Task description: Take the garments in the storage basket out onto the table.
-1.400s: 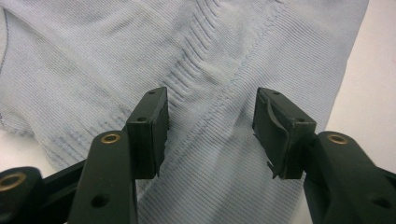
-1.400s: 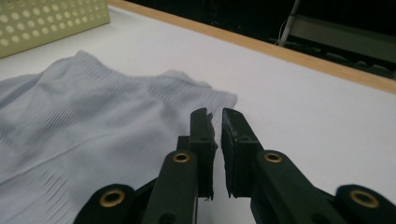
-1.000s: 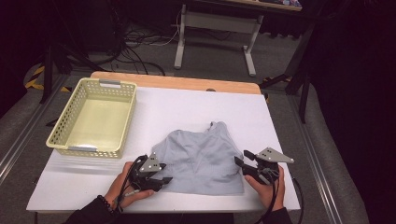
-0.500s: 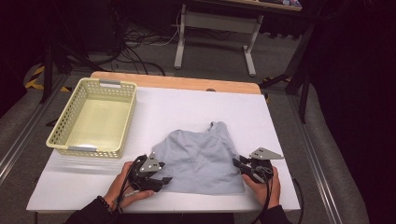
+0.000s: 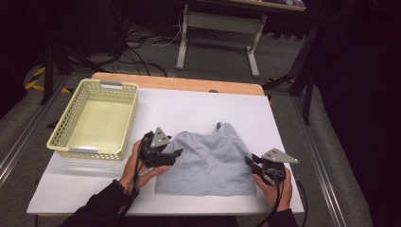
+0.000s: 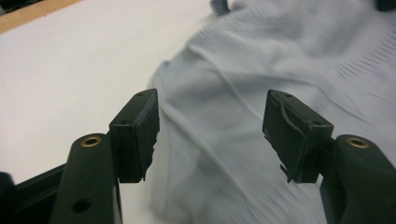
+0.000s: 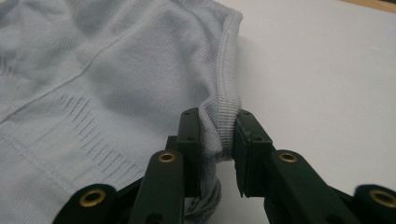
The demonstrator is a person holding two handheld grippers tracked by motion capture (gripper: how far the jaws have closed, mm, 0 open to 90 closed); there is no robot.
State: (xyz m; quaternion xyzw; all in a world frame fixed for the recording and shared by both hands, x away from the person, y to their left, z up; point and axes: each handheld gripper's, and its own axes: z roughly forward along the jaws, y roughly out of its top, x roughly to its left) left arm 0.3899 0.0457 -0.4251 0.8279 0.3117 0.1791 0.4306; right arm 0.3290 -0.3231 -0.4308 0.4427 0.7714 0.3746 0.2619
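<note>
Garment (image 5: pixel 208 163) flat on table (image 5: pixel 198 109). Your right gripper (image 7: pixel 218 135) has just closed, pinching its side hem; your left gripper (image 6: pixel 210 130) hovers open over the opposite edge. Grip there before folding.

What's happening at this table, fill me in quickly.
A person works a pale blue ribbed knit garment lying flat on the white table with two handheld grippers. The right gripper has just closed and now pinches the garment's ribbed edge hem. The left gripper hangs open over the garment's other side, gripping nothing. A pale yellow perforated plastic basket stands empty on the table's left.
</note>
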